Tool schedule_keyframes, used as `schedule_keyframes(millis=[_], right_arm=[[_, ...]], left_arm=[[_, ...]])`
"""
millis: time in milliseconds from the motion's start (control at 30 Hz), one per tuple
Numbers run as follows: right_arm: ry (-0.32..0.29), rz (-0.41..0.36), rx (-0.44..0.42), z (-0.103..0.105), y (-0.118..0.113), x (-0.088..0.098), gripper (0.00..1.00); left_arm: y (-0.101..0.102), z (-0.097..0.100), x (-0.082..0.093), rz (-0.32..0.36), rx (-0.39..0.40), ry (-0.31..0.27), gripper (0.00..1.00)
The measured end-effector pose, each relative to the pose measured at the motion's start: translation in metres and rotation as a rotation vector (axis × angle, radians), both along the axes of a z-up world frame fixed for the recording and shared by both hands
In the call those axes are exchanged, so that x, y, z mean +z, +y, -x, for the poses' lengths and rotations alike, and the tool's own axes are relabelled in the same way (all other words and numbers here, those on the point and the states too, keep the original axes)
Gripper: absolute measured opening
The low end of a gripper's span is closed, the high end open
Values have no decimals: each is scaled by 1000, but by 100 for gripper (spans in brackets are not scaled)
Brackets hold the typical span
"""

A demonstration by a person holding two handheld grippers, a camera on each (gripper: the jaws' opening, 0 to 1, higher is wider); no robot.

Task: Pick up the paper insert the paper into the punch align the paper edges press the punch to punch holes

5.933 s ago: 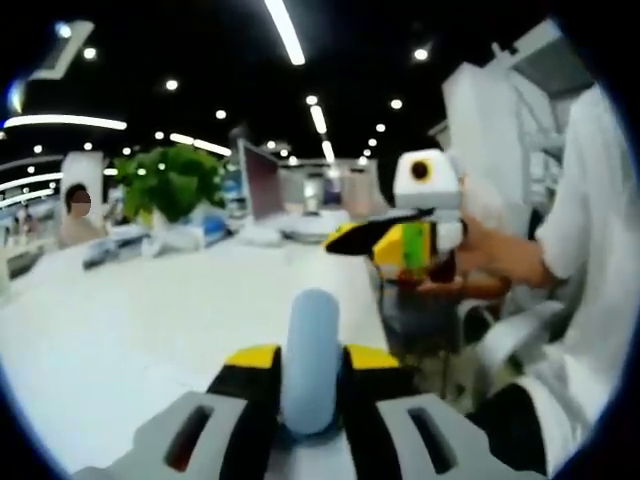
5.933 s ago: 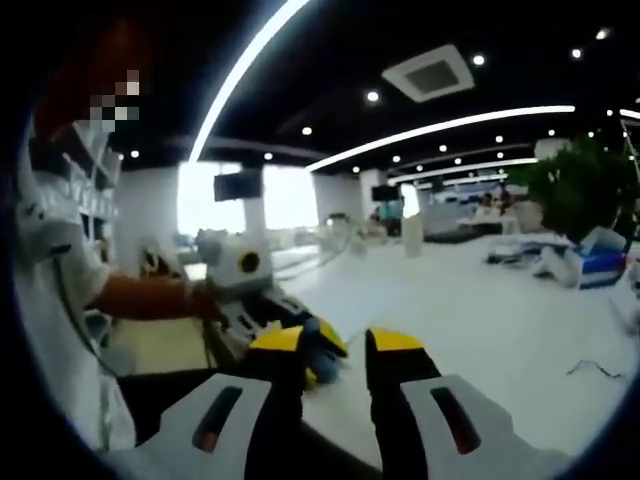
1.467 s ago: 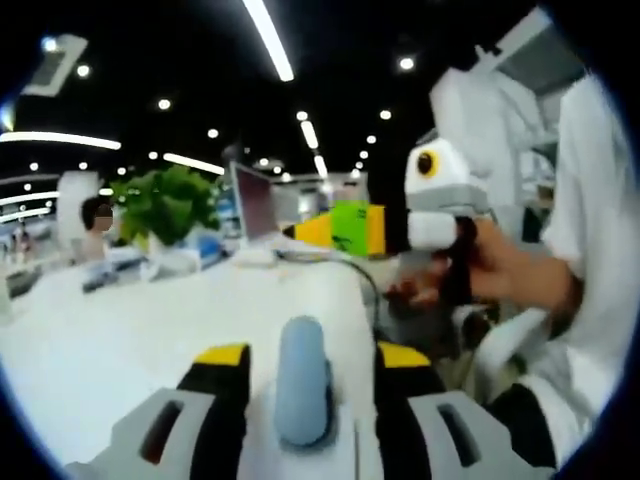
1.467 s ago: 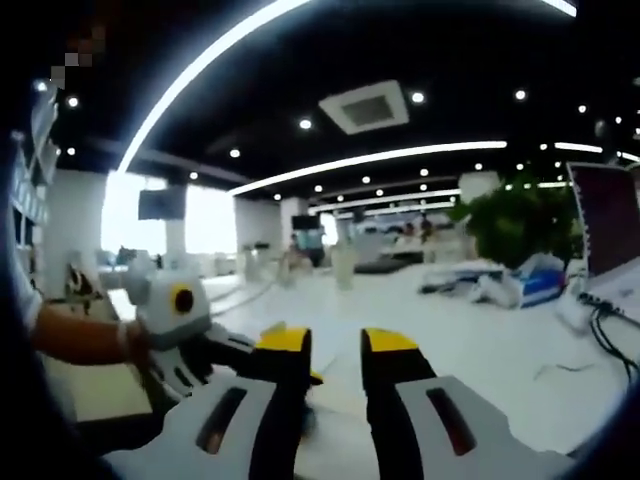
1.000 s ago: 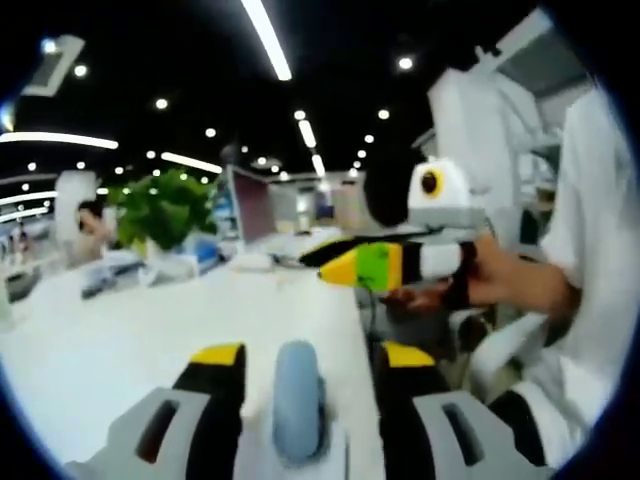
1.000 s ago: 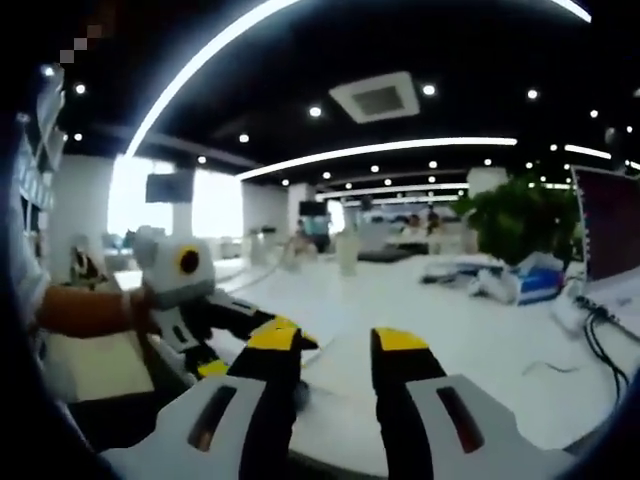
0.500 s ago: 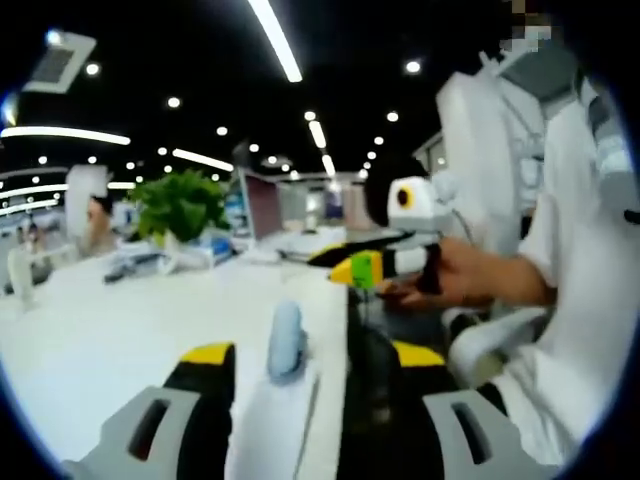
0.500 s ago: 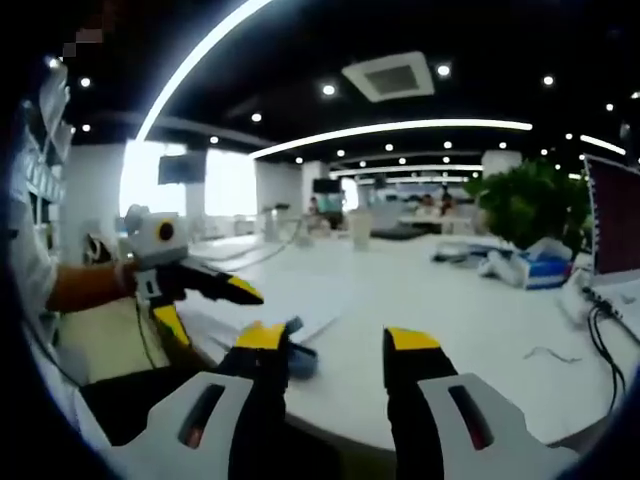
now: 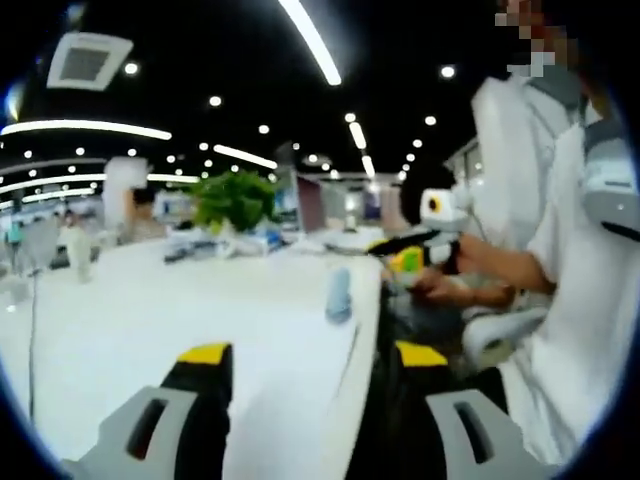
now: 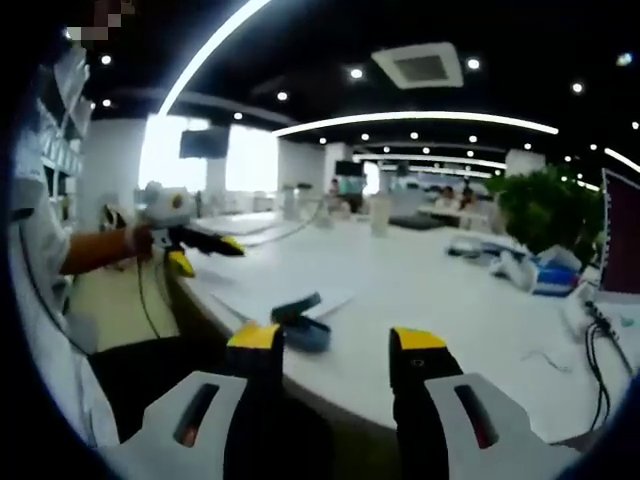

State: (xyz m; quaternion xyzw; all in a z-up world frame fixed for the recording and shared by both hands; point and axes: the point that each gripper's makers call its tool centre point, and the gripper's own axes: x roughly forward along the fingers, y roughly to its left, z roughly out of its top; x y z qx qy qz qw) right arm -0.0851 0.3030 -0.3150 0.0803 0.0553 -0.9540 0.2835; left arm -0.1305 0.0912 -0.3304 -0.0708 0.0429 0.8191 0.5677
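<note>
Both grippers — left gripper (image 9: 305,358) and right gripper (image 10: 337,342) — hang spread and empty off the table (image 10: 450,290), so the pick-up is pending: reach for the paper (image 10: 262,297) under the punch (image 10: 301,325).

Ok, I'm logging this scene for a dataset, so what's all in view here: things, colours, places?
Hole punch: 1, blue, on the paper near the table's edge.
Paper: 1 sheet, white, flat under the punch.
Table: 1, white, long.
Plant: 1, green, far end of the table.
Laptop: 1, dark screen, right of the plant.
Cables: black, by the laptop.
Left gripper: yellow-tipped jaws apart, empty.
Right gripper: yellow-tipped jaws apart, empty.
Person's sleeve: white.
</note>
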Motion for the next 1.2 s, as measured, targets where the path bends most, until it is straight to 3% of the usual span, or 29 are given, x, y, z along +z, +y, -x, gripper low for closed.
schedule_keyframes(millis=[300, 433, 667, 1033, 1200], right_arm=[[-24, 14, 28, -4, -6, -6, 41], [-20, 16, 63, -2, -9, -7, 40], [-24, -18, 132, 11, -11, -15, 40], [-45, -30, 296, 35, -17, -22, 41], [-83, 8, 449, 33, -27, -23, 42]], left_arm=[[-7, 32, -11, 8, 32, -33, 61], [-3, 43, -24, 39, 35, -38, 60], [7, 53, -23, 51, 16, -48, 59], [14, 59, -30, 51, -10, -82, 58], [12, 62, -38, 83, 8, -73, 57]])
